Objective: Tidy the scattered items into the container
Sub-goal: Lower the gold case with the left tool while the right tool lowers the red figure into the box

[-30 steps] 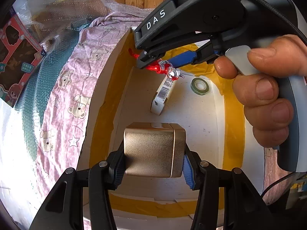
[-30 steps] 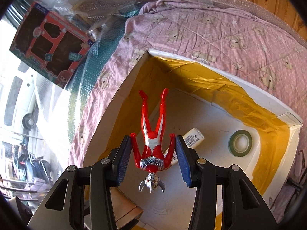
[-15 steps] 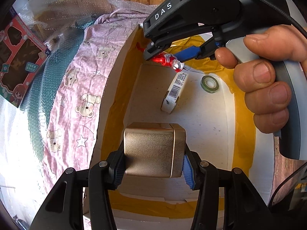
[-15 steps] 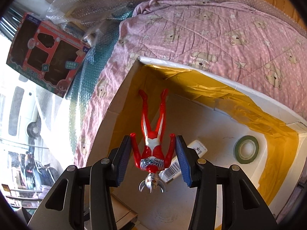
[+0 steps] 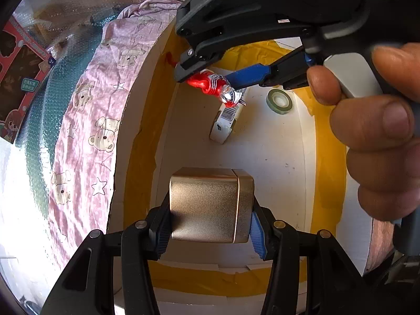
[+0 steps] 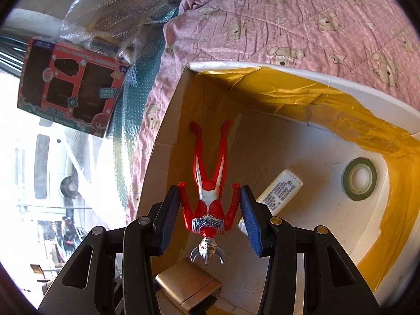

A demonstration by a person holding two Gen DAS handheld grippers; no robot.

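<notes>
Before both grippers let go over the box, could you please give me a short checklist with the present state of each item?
1. Left gripper shut on the gold box: ok.
2. Right gripper shut on the red figure: ok.
3. Both items above the open white box: ok.
4. Floor under the gold box bare: ok.
5. Tube and tape roll clear of the figure's landing spot: cannot tell.
6. Height above the floor safe for release: cannot tell.

red-silver figure point(image 6: 208, 197), gold box point(image 5: 211, 204), bear-print pink quilt point(image 6: 302, 23)
</notes>
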